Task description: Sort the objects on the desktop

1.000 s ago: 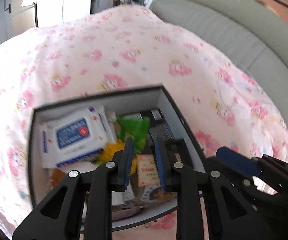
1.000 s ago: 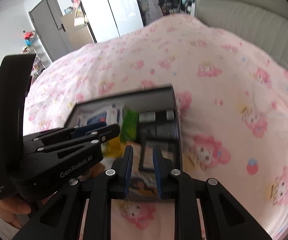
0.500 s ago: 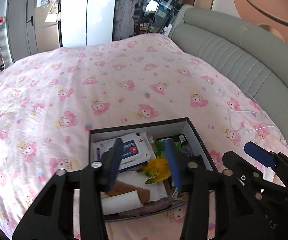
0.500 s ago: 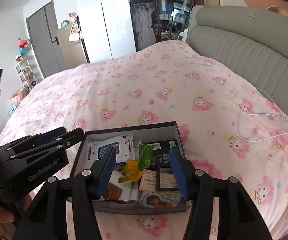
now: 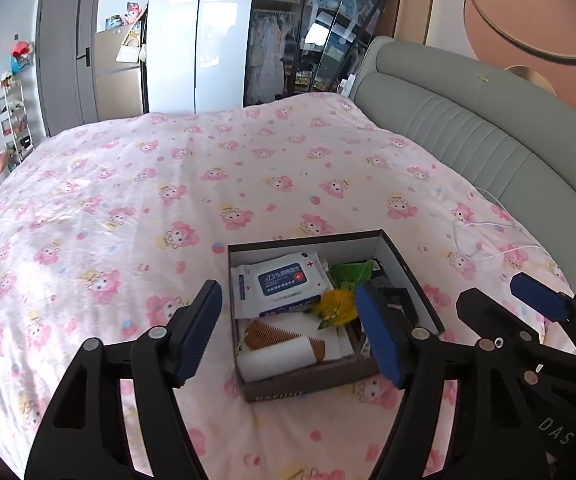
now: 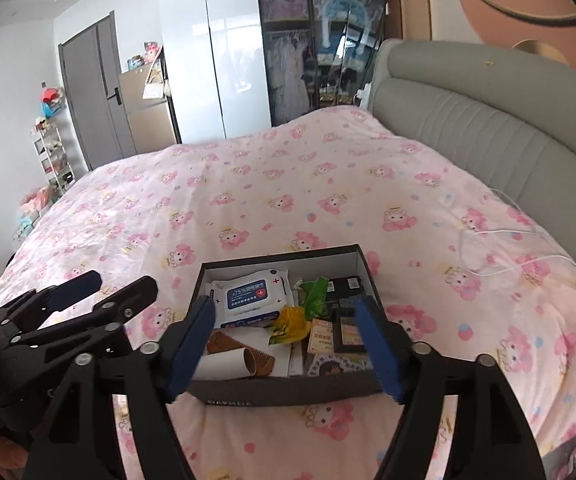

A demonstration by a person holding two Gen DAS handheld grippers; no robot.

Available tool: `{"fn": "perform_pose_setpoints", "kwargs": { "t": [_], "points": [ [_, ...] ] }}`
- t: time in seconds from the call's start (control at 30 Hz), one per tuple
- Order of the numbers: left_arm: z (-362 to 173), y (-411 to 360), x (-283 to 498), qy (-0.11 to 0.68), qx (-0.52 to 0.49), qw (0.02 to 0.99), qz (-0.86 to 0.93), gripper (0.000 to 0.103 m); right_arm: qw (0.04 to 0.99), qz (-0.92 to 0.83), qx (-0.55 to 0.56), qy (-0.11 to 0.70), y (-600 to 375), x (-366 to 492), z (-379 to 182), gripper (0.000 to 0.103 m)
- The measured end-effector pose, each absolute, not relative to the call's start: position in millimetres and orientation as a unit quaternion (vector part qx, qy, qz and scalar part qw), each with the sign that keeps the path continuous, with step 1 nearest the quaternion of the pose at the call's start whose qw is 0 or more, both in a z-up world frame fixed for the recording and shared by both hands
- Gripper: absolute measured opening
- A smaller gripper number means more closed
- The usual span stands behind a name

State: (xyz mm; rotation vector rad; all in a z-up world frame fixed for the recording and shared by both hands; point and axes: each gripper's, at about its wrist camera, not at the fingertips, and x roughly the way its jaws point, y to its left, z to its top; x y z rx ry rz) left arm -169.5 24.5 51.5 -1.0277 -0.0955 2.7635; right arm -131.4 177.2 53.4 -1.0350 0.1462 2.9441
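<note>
Hovering above the bed (image 5: 136, 200), both claws were held spread wide with nothing between the jaws. The left claw (image 5: 290, 330) was tipped down at the box (image 5: 416, 276), its fingers framing the wipes pack (image 5: 280, 282) and the yellow wrapper (image 5: 336, 304). The right claw (image 6: 284, 340) was angled the same way, just right of the left one, with the comb (image 6: 228, 346) and the paper tube (image 6: 228, 362) low between its fingers. The green packet (image 6: 315, 292) and the dark cards (image 6: 346, 292) were seen ahead of it, all inside the box. No loose items were seen on the cover beyond either claw; only a white cable (image 6: 500, 256) lay far right. The step was judged ambiguous: items gathered in the box would fit a finished sort, or a box waiting to be emptied and sorted. No next grab could be settled from this. Both claws were kept well clear of the box rim, side by side and level.
</note>
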Motion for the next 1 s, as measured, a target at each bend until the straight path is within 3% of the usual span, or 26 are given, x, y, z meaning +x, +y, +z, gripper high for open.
{"fn": "perform_pose_setpoints", "kwargs": {
  "t": [0.33, 0.5, 1.0],
  "points": [
    [56, 10, -79, -0.019, -0.328, 0.071, 0.942, 0.084, 0.014, 0.950, -0.311, 0.030, 158, -49, 61, 0.078],
    [52, 3, -33, -0.015, -0.320, 0.049, 0.946, 0.093, 0.010, 0.950, -0.311, 0.034, 153, -14, 53, 0.079],
    [32, -18, 28, -0.021, -0.320, 0.011, 0.947, 0.094, -0.011, 0.945, -0.326, 0.027, 135, 31, 29, 0.079]
  ]
}}
